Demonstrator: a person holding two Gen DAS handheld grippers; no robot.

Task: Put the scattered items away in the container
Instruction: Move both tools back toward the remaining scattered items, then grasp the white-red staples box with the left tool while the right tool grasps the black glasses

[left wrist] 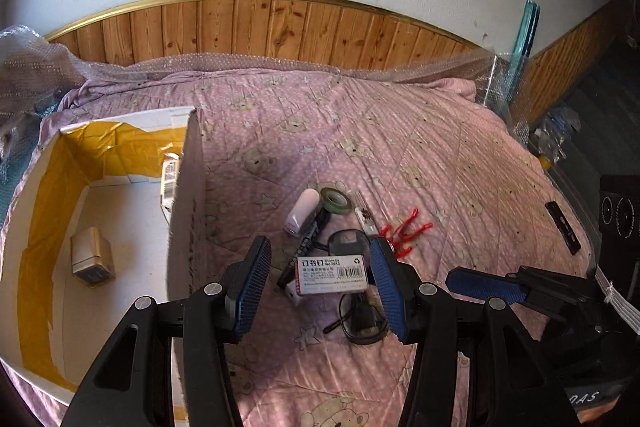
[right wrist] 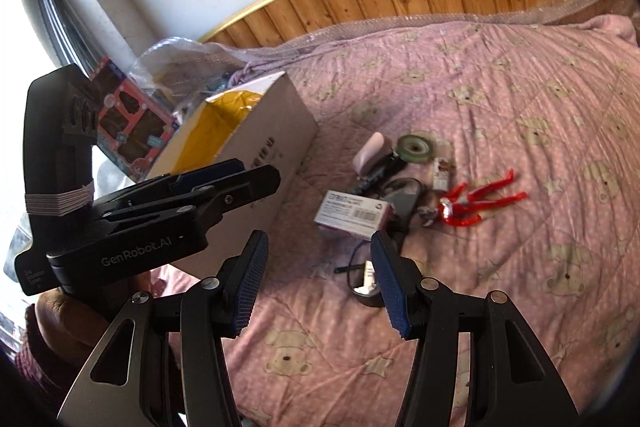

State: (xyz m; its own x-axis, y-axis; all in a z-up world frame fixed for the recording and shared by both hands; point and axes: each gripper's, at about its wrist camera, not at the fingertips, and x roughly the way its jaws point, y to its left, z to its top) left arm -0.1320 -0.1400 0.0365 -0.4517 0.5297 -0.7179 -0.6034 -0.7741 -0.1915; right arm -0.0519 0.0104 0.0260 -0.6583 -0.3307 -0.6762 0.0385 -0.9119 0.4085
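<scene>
A cardboard box (left wrist: pixel 182 211) lined with yellow tape stands open on the left of the pink quilt, and shows again as the cardboard box (right wrist: pixel 276 143) in the right wrist view. Beside it lies a small heap: a white staple box (left wrist: pixel 332 275), a pale stapler (left wrist: pixel 302 211), a green tape roll (left wrist: pixel 336 201), a black pen (left wrist: pixel 310 243), red clips (left wrist: pixel 404 231) and a black cord loop (left wrist: pixel 360 323). My left gripper (left wrist: pixel 322 287) is open just above the staple box (right wrist: pixel 352 215). My right gripper (right wrist: pixel 320 287) is open and empty, short of the heap.
Inside the box lie a gold case (left wrist: pixel 91 261) and a labelled pack (left wrist: pixel 170 187). A black flat strip (left wrist: pixel 562 227) rests near the bed's right edge. Wood panelling (left wrist: pixel 280 27) backs the bed. Bubble wrap (left wrist: pixel 32 67) and a toy package (right wrist: pixel 132 119) sit behind the box.
</scene>
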